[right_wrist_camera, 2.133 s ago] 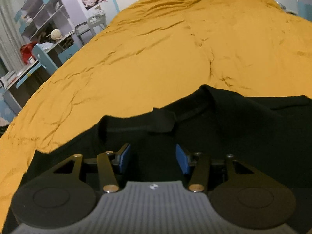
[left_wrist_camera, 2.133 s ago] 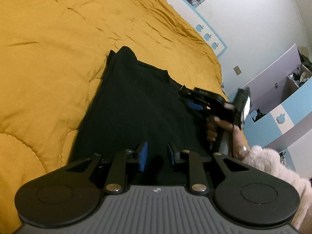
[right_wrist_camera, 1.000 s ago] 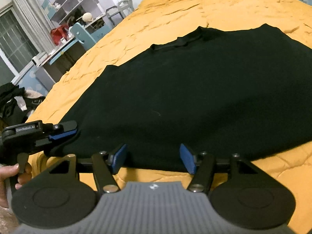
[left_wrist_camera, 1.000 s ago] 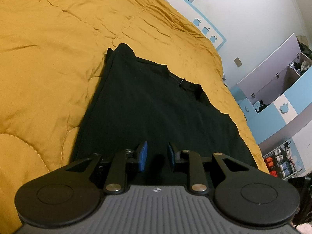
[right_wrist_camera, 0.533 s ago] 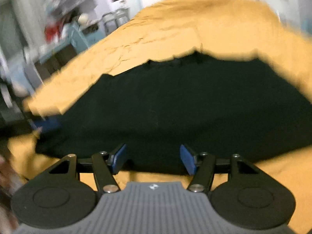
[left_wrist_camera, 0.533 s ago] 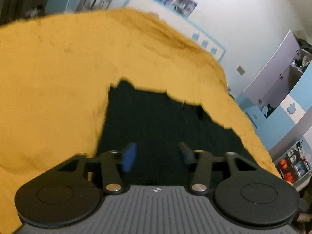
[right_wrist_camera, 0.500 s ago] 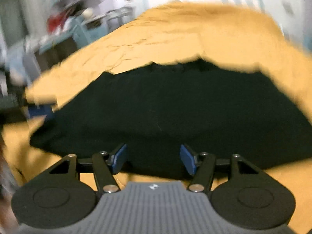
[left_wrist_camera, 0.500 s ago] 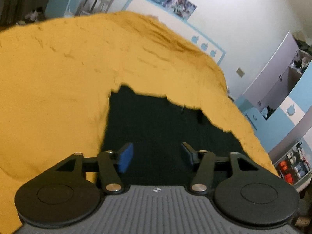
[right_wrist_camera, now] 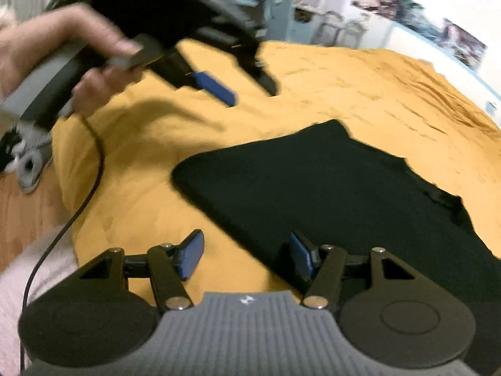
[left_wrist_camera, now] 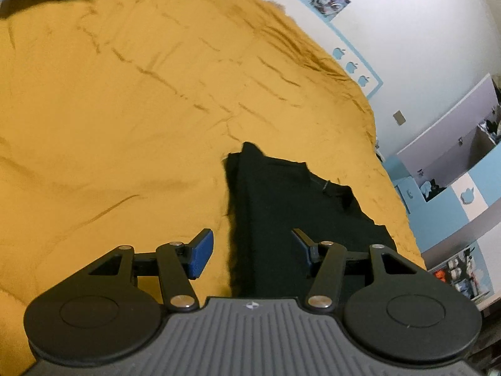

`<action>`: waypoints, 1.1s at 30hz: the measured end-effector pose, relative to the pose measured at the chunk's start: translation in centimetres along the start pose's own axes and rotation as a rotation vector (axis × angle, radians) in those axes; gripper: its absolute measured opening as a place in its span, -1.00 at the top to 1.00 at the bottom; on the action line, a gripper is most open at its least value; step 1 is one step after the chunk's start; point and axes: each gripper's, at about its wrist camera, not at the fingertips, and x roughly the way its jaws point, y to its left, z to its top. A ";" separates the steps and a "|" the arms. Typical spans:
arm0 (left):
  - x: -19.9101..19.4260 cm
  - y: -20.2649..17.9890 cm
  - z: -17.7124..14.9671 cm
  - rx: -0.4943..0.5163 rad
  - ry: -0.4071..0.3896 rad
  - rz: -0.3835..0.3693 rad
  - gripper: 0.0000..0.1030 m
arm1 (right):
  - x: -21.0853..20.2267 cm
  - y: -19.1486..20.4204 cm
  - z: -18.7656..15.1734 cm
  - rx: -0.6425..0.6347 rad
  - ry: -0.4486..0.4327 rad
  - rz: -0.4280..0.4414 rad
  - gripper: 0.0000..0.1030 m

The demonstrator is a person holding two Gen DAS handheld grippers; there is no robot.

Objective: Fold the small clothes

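The black cotton garment (right_wrist_camera: pixel 338 194) lies flat on the mustard-yellow quilted bedspread (left_wrist_camera: pixel 125 109), near the right side of the bed in the left wrist view, and it reads as a narrowed, roughly rectangular panel with a doubled long edge on its left, so at least one lengthwise fold looks done. A neckline with a small tag shows at its far end. What seems left, as a judgement, is folding the panel across its length into a compact stack and smoothing it. The left tool (left_wrist_camera: pixel 250 252) hangs above the near end of the garment with its blue-padded fingers spread wide and nothing between them; one pad is over bare bedspread, the other over the black cloth, and neither appears to touch it. The right tool (right_wrist_camera: pixel 245 255) is likewise spread and empty, straddling the near left edge of the garment from above. In the right wrist view the left tool also appears at the far left, held in a bare hand (right_wrist_camera: pixel 62 50) with a cable trailing down, but motion blur smears it. The near end of the garment is hidden under both tool bodies, so its hem and any sleeves cannot be checked. The cloth is so dark that inner creases and the number of layers are hard to make out, and the right edge runs out of view in the right wrist picture.
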 end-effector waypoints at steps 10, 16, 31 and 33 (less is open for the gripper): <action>5.4 2.2 3.3 -0.027 0.120 -0.100 -0.27 | 3.1 4.4 2.8 -0.213 -0.092 -0.153 -0.14; 9.7 3.2 4.4 -0.095 0.138 -0.154 -0.44 | 3.9 4.7 3.5 -0.225 -0.127 -0.179 0.13; 16.0 3.7 6.2 -0.187 0.155 -0.199 -0.22 | 4.7 3.3 3.3 -0.175 -0.127 -0.183 0.78; 16.2 3.9 6.1 -0.204 0.159 -0.171 0.26 | 4.7 3.0 3.4 -0.162 -0.131 -0.175 0.81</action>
